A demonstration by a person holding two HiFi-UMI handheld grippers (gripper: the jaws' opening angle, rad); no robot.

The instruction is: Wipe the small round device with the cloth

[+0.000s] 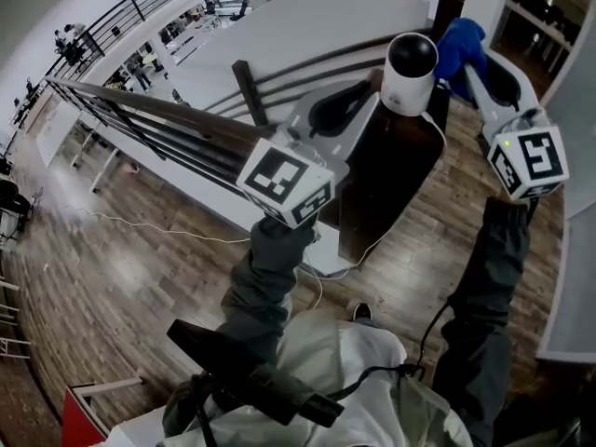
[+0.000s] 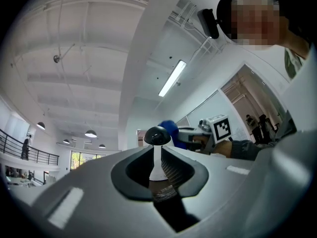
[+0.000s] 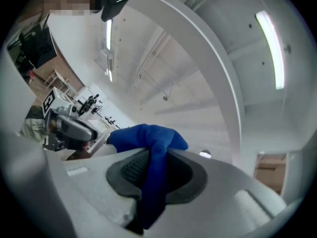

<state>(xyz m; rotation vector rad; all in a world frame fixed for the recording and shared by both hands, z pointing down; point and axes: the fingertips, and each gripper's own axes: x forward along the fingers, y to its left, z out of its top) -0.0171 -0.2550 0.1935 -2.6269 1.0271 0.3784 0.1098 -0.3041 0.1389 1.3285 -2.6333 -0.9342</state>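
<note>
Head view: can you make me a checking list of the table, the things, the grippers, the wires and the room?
Surface: dark brown tabletop, below the grippers.
Job's things: small round device and blue cloth, both held up, close together.
Clutter: nothing seen.
Grippers: left gripper shut on the device; right gripper shut on the cloth.
Cables: white cable along the tabletop's edge.
Surroundings: wood floor, dark railing.

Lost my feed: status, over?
Left gripper shut on device. Right gripper shut on cloth, cloth beside device. Nothing in the way.
</note>
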